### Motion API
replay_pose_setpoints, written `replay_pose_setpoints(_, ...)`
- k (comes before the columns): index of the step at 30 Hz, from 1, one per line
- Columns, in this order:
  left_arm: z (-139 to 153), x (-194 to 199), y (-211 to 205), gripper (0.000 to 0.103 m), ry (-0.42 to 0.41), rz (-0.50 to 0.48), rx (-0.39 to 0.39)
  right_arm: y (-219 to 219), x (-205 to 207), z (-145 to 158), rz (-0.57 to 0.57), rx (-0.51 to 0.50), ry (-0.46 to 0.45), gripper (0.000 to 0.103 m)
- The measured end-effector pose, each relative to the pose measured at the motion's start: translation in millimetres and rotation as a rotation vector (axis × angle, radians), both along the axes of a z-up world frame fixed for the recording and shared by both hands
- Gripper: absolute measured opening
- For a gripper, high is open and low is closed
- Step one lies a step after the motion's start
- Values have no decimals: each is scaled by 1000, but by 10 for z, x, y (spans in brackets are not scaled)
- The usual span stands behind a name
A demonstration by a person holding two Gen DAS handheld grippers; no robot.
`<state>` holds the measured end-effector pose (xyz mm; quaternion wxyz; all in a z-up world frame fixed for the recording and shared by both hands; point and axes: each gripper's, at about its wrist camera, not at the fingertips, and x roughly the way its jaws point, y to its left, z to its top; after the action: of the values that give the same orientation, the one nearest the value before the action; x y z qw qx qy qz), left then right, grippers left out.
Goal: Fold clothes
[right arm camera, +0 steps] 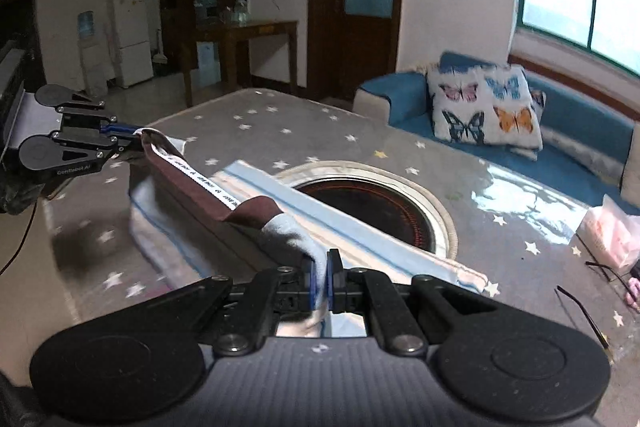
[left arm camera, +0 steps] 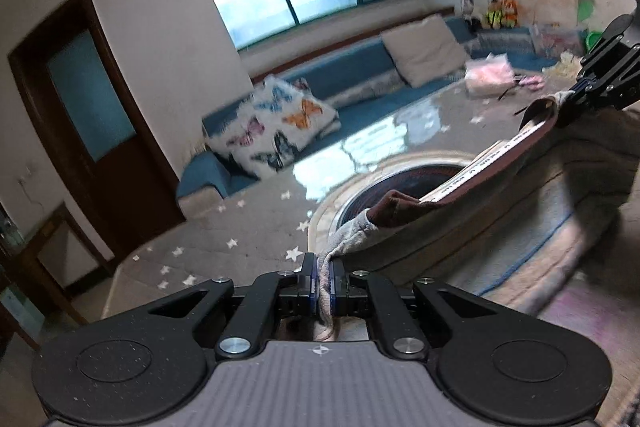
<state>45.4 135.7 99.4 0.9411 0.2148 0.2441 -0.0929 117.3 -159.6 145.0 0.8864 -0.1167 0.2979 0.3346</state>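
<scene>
A light grey garment (left arm camera: 516, 227) with a brown lettered waistband (left arm camera: 496, 159) hangs stretched between my two grippers above the star-patterned table. My left gripper (left arm camera: 323, 281) is shut on one waistband corner; it also shows in the right wrist view (right arm camera: 134, 139) at the left. My right gripper (right arm camera: 320, 279) is shut on the other corner and shows in the left wrist view (left arm camera: 576, 99) at the right. The garment (right arm camera: 192, 227) drapes down onto the table, blue-edged seams showing. The waistband (right arm camera: 200, 183) sags slightly between the grippers.
The table (right arm camera: 280, 123) has a round dark cooktop inset (right arm camera: 384, 211) under the garment. A pink packet (right arm camera: 612, 235) and dark glasses (right arm camera: 588, 311) lie at its right. A blue sofa with a butterfly cushion (right arm camera: 484, 107) stands beyond.
</scene>
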Motion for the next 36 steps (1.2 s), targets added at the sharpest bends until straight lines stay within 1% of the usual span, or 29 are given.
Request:
replay_pose_setpoints(3,-109,449,27,6,71,7,8,51,438,-123,-18,5,63,4)
replay_pose_setpoints(8,-298,1073,116,7,183,12,-8,81,1038,-338,-42,12,146,4)
replay_pose_setpoints(10,-388,1263,129,7,221,1,-4,81,1231,-468,-59,13,173,5)
replay_pose_setpoints(13,-542,1517,120,7,260,10,-4,92,1475,-680,-87,6,212,5)
replay_pose_setpoints(14,-591,1581,110,10,270,12,-1,88,1557,-778,-97,5,233,6)
replay_pose_setpoints(15,-648,1632,109,10,278,28,0,84,1611,-852,-105,2,242,9)
replay_pose_setpoints(16,-701,1688,124,11,297,39,-12,77,1655,-914,-118,2,236,16)
replay_pose_setpoints(18,-758,1735,150,16,317,46,-25,38,1730,-993,-149,17,240,22)
replay_pose_setpoints(20,-792,1778,171,23,314,61,-12,-19,1771,-1018,-173,39,234,22)
replay_pose_setpoints(21,-800,1796,190,23,320,64,-19,-57,1789,-1001,-186,51,222,23)
replay_pose_setpoints(22,-803,1803,219,23,326,72,-31,-90,1786,-992,-198,60,214,28)
replay_pose_setpoints(23,-798,1810,231,23,326,76,-38,-138,1787,-961,-222,72,198,29)
replay_pose_setpoints(24,-788,1802,239,23,323,76,-43,-168,1758,-927,-239,77,181,29)
replay_pose_setpoints(27,-750,1784,251,23,317,75,-54,-233,1651,-863,-255,95,168,28)
replay_pose_setpoints(29,-741,1788,276,23,319,84,-59,-284,1552,-860,-287,98,158,29)
replay_pose_setpoints(32,-746,1817,350,23,324,124,-70,-336,1442,-889,-308,87,149,28)
replay_pose_setpoints(33,-736,1821,389,27,329,139,-84,-346,1421,-925,-326,70,137,28)
replay_pose_setpoints(34,-725,1817,418,28,331,147,-97,-361,1385,-936,-341,61,122,28)
replay_pose_setpoints(36,-707,1795,455,29,322,160,-94,-370,1296,-916,-364,57,81,28)
